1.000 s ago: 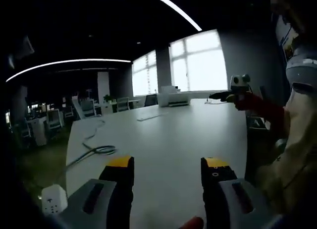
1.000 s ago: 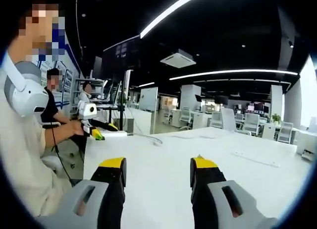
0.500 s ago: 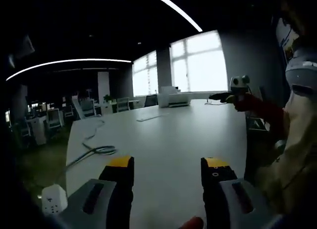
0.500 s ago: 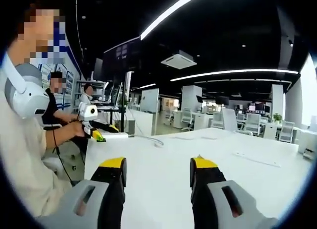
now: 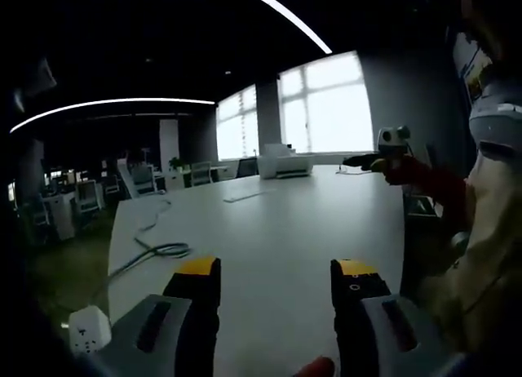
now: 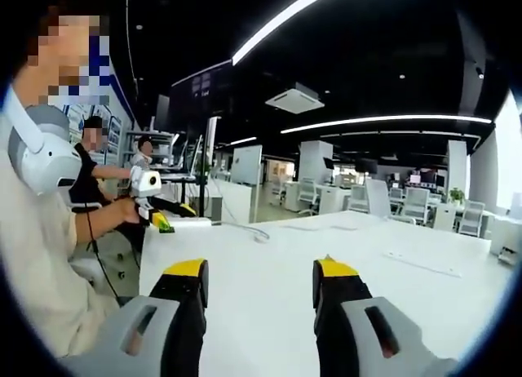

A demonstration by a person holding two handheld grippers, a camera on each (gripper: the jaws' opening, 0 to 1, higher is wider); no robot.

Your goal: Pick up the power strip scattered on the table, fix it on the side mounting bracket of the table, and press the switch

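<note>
1. Left gripper view: the left hand-held gripper, its yellow-tipped jaws spread and holding nothing, hovers over the broad white counter. A white power strip sits at the counter's near left corner, its dark coiled cable lying beyond. The right hand-held gripper shows far right.
2. Right gripper view: the right hand-held gripper's own jaws are spread and hold nothing above the counter; the left hand-held gripper sits at the counter's far left edge.

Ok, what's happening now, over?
Both grippers open, empty: left gripper, right gripper. Power strip at table edge, ungrabbed. Cable trails nearby.
</note>
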